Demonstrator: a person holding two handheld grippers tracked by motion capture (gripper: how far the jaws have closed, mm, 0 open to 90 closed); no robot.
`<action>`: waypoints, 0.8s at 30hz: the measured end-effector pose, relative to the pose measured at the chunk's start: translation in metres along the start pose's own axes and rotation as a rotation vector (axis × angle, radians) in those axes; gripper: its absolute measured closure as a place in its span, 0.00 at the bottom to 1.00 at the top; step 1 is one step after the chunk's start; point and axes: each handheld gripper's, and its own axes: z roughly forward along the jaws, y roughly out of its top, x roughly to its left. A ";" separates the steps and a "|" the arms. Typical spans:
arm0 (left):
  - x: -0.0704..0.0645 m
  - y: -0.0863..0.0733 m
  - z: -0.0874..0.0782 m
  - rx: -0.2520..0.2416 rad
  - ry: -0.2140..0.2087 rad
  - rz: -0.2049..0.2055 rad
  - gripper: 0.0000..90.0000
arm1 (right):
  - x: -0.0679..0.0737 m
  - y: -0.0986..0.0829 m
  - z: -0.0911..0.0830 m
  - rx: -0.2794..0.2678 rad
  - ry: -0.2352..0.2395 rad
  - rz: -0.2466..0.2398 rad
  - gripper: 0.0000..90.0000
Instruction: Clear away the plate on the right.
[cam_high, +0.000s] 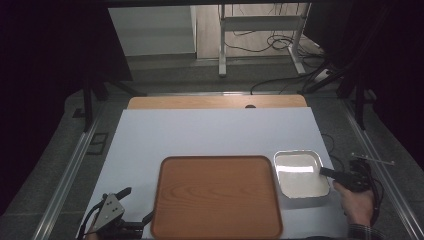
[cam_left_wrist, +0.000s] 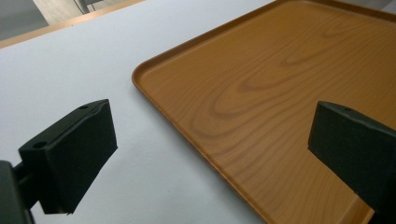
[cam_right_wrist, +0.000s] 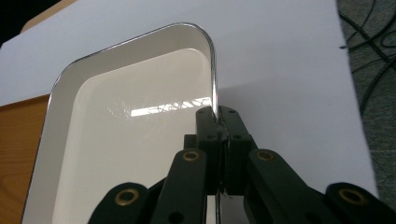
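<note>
A shallow white metal pan (cam_high: 302, 175) lies on the white table cover just right of a wooden tray (cam_high: 217, 197). My right gripper (cam_high: 326, 171) is shut on the pan's right rim; in the right gripper view the jaws pinch the thin rim of the pan (cam_right_wrist: 130, 140), and my right gripper (cam_right_wrist: 217, 113) has one jaw inside the wall and one outside. The pan holds nothing. My left gripper (cam_high: 137, 205) stands open at the tray's near left corner. In the left gripper view its jaws straddle the edge of the tray (cam_left_wrist: 280, 93), with my left gripper (cam_left_wrist: 212, 140) empty.
The white cover (cam_high: 210, 132) spreads over a wooden tabletop (cam_high: 215, 102) whose far edge shows. Grey floor with cables (cam_high: 280, 42) lies beyond and to the right. A table frame (cam_high: 260, 30) stands farther off.
</note>
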 end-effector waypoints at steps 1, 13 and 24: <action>0.000 0.000 0.000 0.000 0.000 0.000 0.01 | 0.002 0.000 0.000 0.001 0.006 0.000 0.98; 0.000 0.000 0.000 0.000 0.001 0.000 0.01 | 0.023 0.001 0.007 0.010 0.039 -0.038 0.98; 0.000 0.000 0.000 0.000 0.000 0.002 0.01 | 0.045 -0.001 0.016 0.030 0.085 -0.055 0.98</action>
